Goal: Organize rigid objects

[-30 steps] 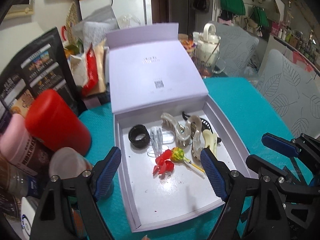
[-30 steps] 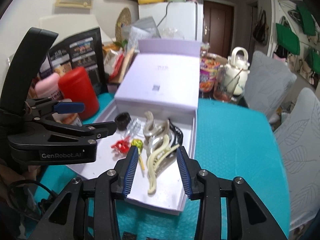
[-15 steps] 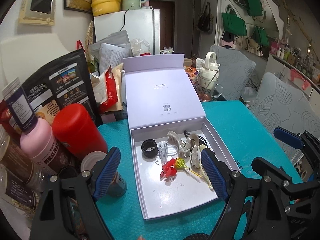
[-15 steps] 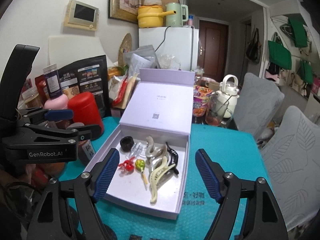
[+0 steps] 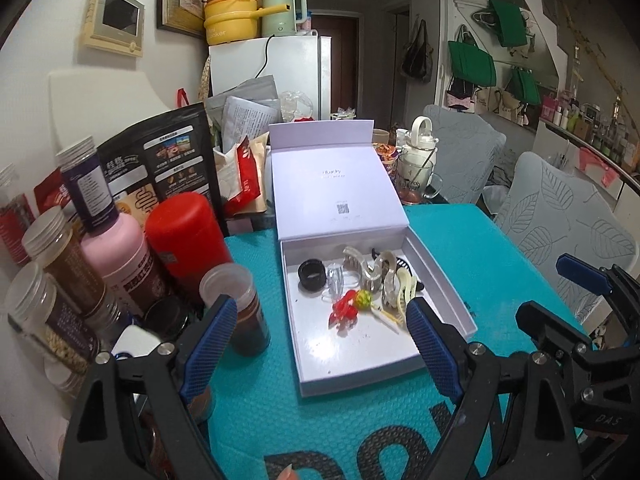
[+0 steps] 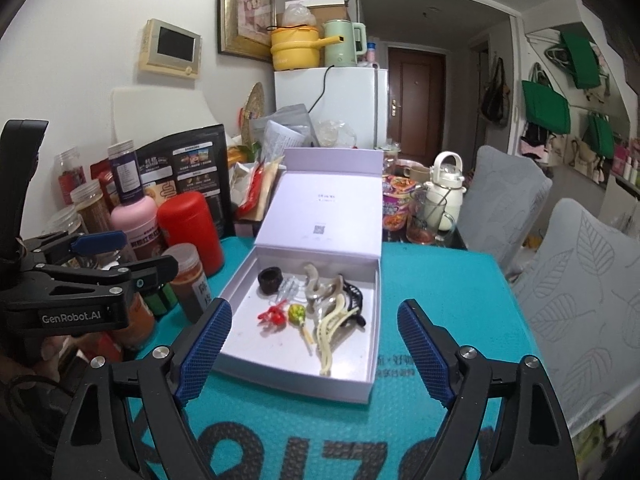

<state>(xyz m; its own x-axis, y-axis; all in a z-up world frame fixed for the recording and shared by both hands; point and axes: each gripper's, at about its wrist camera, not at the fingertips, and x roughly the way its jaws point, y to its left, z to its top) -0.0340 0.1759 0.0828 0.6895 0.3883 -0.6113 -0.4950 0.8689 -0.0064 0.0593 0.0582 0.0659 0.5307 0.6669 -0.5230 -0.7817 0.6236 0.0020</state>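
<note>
An open lilac box [image 5: 444, 292] [image 6: 370, 376] lies on the teal mat with its lid [image 5: 336, 196] [image 6: 320, 212] propped up behind. Inside lie a black ring [image 5: 312, 274] [image 6: 270, 280], a clear clip [image 5: 335, 280], grey and cream claw clips [image 5: 376, 268] [image 6: 332, 320], a red clip [image 5: 344, 311] [image 6: 272, 316] and a green lollipop [image 5: 365, 299] [image 6: 297, 313]. My left gripper [image 5: 318, 348] is open and empty, held back above the box's near end. My right gripper [image 6: 316, 352] is open and empty, also in front of the box.
Jars and bottles crowd the left: a red canister [image 5: 182, 236] [image 6: 190, 228], a pink bottle [image 5: 120, 248], a spice jar [image 5: 240, 308] [image 6: 188, 276]. A white kettle [image 5: 418, 156] [image 6: 444, 196] and glass stand behind the box. Grey chairs [image 5: 568, 224] stand to the right.
Both grippers have pulled back and up from the box, which now looks smaller and farther. The right gripper's jaws have opened wider. The items in the box have not moved.
</note>
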